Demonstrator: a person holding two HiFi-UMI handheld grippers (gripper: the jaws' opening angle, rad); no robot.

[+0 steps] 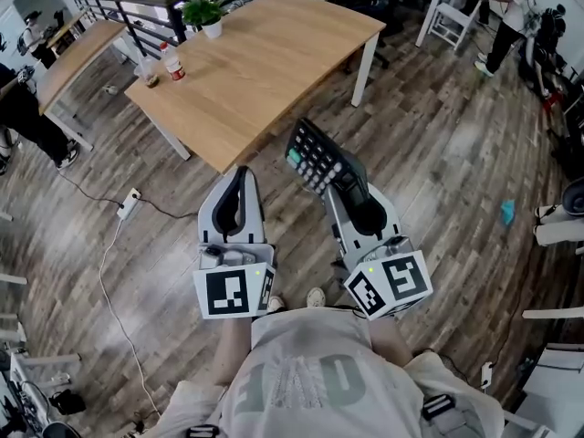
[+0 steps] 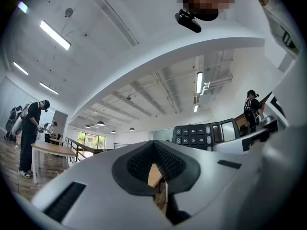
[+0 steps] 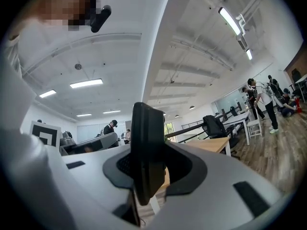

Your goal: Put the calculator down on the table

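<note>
A black calculator (image 1: 319,160) with grey keys and a teal key is clamped by its near end in my right gripper (image 1: 351,192), held over the floor just short of the wooden table (image 1: 265,62). The right gripper view shows the calculator (image 3: 147,157) edge-on, standing upright between the jaws, with the table (image 3: 211,145) beyond it. My left gripper (image 1: 239,194) hangs beside it on the left, its jaws closed together and empty. In the left gripper view the calculator (image 2: 204,136) shows at the right with its keys and display facing the camera.
On the table's far left stand a plastic bottle (image 1: 172,62), a cup (image 1: 148,72) and a potted plant (image 1: 204,14). A power strip (image 1: 129,204) with its cable lies on the wood floor at left. More desks, a railing (image 1: 119,12) and people stand further off.
</note>
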